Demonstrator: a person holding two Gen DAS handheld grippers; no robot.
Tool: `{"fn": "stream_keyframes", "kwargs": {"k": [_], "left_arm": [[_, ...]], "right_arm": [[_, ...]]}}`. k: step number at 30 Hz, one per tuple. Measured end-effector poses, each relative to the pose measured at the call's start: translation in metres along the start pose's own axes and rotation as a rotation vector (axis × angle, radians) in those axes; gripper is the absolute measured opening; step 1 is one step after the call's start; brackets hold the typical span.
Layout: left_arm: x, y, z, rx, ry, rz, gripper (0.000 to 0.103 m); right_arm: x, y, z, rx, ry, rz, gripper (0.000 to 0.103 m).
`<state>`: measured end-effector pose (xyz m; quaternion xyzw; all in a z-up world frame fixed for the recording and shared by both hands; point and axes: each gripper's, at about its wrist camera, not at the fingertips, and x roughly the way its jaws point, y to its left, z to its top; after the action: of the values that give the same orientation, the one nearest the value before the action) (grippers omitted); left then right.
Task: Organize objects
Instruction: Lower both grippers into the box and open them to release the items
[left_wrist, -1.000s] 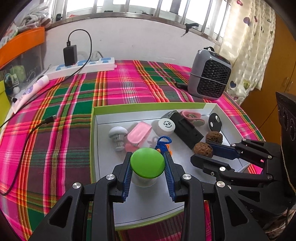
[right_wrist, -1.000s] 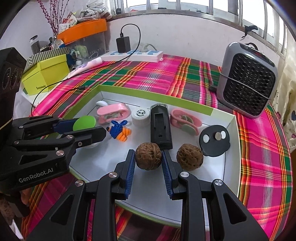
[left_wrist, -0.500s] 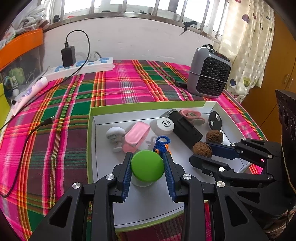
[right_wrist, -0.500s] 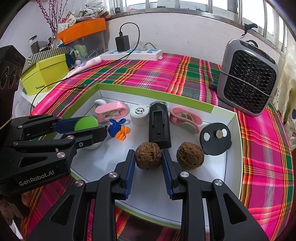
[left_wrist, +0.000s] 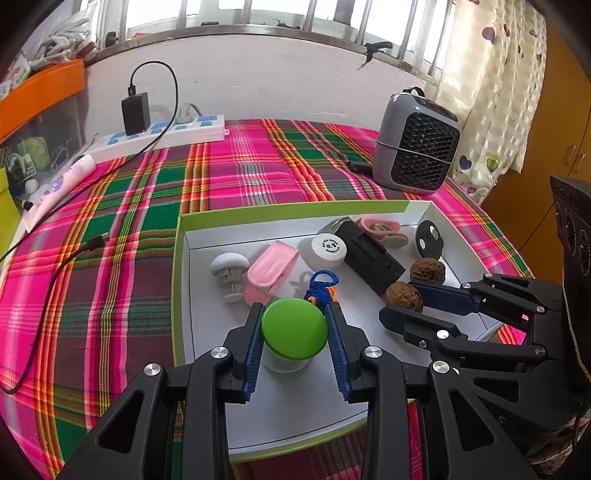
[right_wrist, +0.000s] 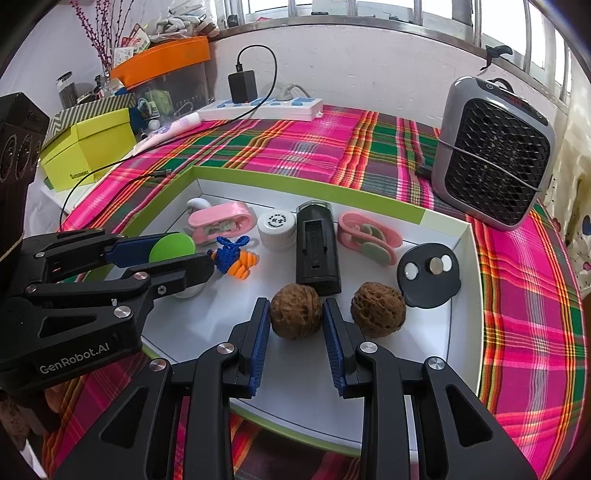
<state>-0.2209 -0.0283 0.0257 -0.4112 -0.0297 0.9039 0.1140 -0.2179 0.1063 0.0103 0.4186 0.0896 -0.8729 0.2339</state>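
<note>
A white tray with a green rim (left_wrist: 295, 208) lies on the plaid cloth and holds several small items. My left gripper (left_wrist: 293, 314) is shut on a small clear jar with a green lid (left_wrist: 293, 332) near the tray's front left, both blue pads against the lid. In the right wrist view my right gripper (right_wrist: 295, 306) is shut on a brown walnut (right_wrist: 295, 314) standing on the tray floor. A second walnut (right_wrist: 376, 314) lies just right of it, free. The left gripper (right_wrist: 177, 254) with the green lid shows at the left of that view.
Further back in the tray lie a black box (right_wrist: 316, 251), a white cap (right_wrist: 277, 225), two pink clips (right_wrist: 221, 218), a blue-and-orange knitted toy (right_wrist: 236, 258) and a black disc (right_wrist: 428, 273). A grey fan heater (right_wrist: 495, 158), a power strip (right_wrist: 266, 107) and a yellow box (right_wrist: 88, 151) stand around it.
</note>
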Motion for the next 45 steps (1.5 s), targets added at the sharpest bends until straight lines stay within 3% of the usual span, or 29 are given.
{"fn": "stream_keyframes", "kwargs": {"k": [7,16,45], "left_arm": [[-0.001,0.000,0.000,0.000,0.002,0.013,0.032],[-0.006,0.001,-0.004,-0.019,-0.001,0.019,0.041],[-0.069,-0.016,-0.043,-0.052,-0.073,0.071,0.042]], "right_arm": [[-0.001,0.000,-0.001,0.007,0.000,-0.004,0.030],[-0.007,-0.002,-0.003,0.030,-0.013,-0.011,0.033],[-0.067,0.012,-0.037,0.106,-0.106,-0.022,0.035]]}}
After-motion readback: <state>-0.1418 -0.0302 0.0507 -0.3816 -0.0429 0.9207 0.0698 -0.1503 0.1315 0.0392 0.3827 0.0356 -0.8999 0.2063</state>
